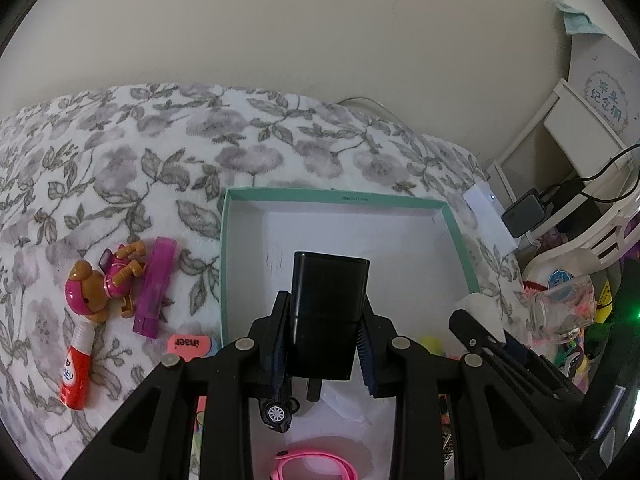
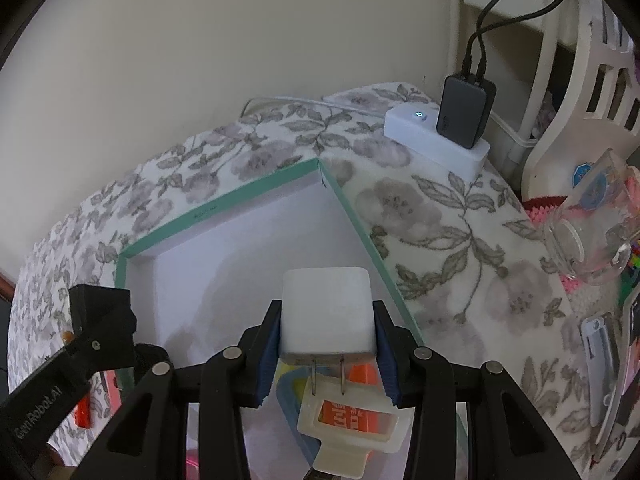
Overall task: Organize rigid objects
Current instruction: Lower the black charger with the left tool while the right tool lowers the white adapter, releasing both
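Observation:
My left gripper [image 1: 326, 344] is shut on a black charger [image 1: 326, 312] and holds it above the open teal-rimmed white box [image 1: 340, 199]. My right gripper [image 2: 326, 344] is shut on a white plug adapter [image 2: 326, 312], prongs pointing back, held over the same box [image 2: 224, 208] near its right wall. The right gripper's tip shows in the left wrist view [image 1: 474, 320]. A toy car [image 1: 278, 412] and a pink band [image 1: 312, 464] lie in the box's near part.
On the floral blanket left of the box lie a toy dog [image 1: 100, 284], a purple tube [image 1: 156, 286], a red glue bottle [image 1: 76, 364] and an orange eraser [image 1: 188, 346]. A white power strip [image 2: 436, 140] with a black adapter sits at the far right. A glass jar [image 2: 592, 232] lies at the right.

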Tool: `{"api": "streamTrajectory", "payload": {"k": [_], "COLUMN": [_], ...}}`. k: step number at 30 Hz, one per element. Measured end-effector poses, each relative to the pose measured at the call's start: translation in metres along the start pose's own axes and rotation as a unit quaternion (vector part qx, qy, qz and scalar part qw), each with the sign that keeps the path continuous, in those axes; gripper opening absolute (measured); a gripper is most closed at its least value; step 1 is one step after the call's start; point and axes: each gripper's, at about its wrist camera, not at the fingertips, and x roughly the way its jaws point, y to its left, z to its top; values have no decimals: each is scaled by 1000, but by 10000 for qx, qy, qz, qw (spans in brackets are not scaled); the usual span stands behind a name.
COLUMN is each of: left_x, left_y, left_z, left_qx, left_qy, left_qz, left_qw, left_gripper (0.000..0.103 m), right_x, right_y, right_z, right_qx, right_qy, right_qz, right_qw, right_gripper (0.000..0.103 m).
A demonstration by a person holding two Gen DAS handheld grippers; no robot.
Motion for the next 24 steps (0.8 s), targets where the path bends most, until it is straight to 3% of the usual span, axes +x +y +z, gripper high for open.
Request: {"api": "streamTrajectory", "payload": {"k": [8,11,13,16,24], "left_x": [9,10,8,-1,-35], "left_y": [1,0,-1,-1,0], "left_z": [-2,-3,-2,2,15], "left_qx": [12,27,41,31,52], "left_qy": [121,152,136,51,-308], "left_qz": [39,34,62,-87,27], "left_qw": [9999,9999,9999,9999,9995], "left_gripper": [32,32,32,32,32], "right_x": [6,3,-2,-12,-54], "right_y": [-1,-1,0,1,8], "right_z": [-2,0,2,7,22], "right_qx": [9,6,2,-23,-54], "right_qy": [127,65,-3,-120,-571], "right_qz": [-14,-35,-34,-59,61], "right_qw": [9999,10000,10000,9999,9983], "right_gripper": [47,57,58,58,58]}}
